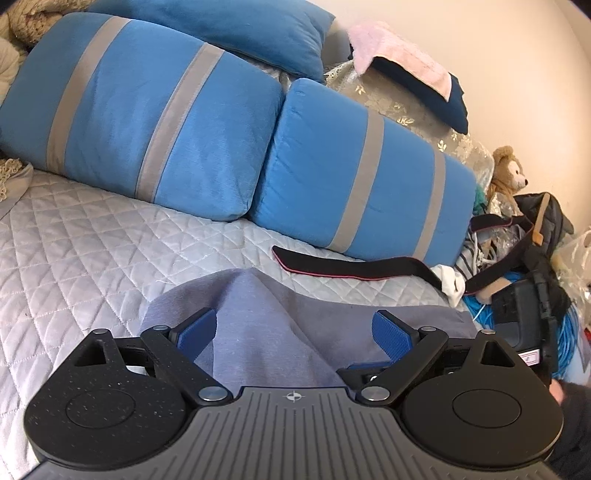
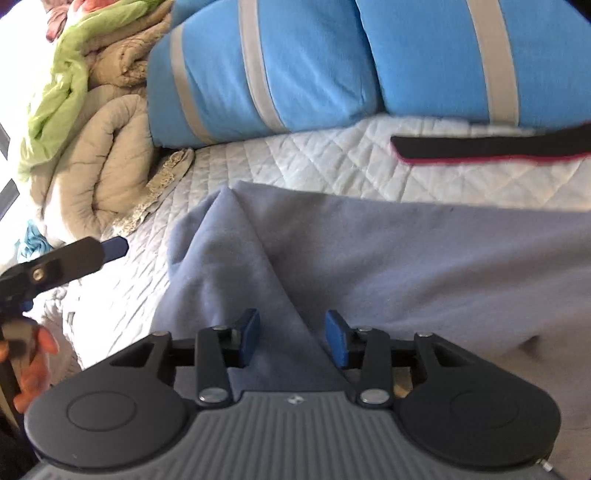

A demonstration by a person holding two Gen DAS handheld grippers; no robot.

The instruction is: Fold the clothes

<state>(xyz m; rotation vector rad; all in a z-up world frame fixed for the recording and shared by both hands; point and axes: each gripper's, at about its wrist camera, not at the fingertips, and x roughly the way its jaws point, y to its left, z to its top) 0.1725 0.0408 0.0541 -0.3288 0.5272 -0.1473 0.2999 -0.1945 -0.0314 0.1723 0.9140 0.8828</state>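
Both wrist views look low across the bed (image 1: 92,236), sharing blue cushions (image 2: 266,66), seemingly close.

Pale quilted bed cover (image 1: 92,236) under two blue cushions with grey stripes (image 1: 155,110), plain cream wall (image 1: 517,55) behind, a rolled beige quilt (image 2: 99,158) at one end, bright daylight washing out that side, cluttered bags (image 1: 535,258) at the other.

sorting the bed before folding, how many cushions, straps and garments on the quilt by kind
Blue cushions with grey stripes: 2
Plain blue cushion: 1
Black strap with red edge: 1
Grey-blue garment: 1
Total: 5
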